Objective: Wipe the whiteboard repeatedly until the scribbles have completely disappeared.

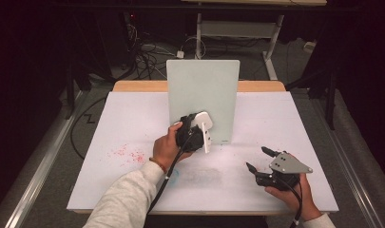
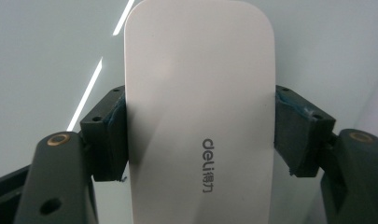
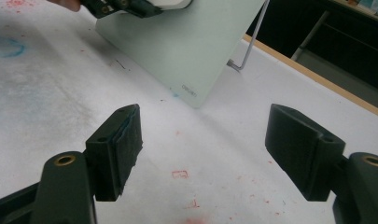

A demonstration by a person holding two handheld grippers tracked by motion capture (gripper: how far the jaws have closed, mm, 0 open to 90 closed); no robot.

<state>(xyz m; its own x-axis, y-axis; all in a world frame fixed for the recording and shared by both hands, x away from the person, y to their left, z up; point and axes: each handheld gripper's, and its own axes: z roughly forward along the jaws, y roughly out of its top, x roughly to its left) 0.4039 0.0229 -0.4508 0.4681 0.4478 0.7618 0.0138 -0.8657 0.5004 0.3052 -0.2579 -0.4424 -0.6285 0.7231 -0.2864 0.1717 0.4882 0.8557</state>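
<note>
Lower right of the high view: my right tongs (image 1: 259, 161) hover over the tabletop (image 1: 133, 123), jaws apart, holding nothing. At frame centre my left tongs (image 1: 196, 132) are clamped across the white eraser (image 2: 200, 112), which is at the face of the upright board (image 1: 203, 95). Risk: the board rests on a thin rear wire prop (image 3: 245, 51); heavy pressing could tip it backward or skid it. The eraser's smooth sides may also slip.

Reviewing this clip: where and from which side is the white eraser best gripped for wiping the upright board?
Across its two long straight edges near the middle, approaching square to its broad back, as the left tongs do now. The white eraser is a flat, smooth oblong with rounded ends; its parallel sides give the pads flat contact, likely keeping its face flush on the upright board. The right tongs are open.
</note>
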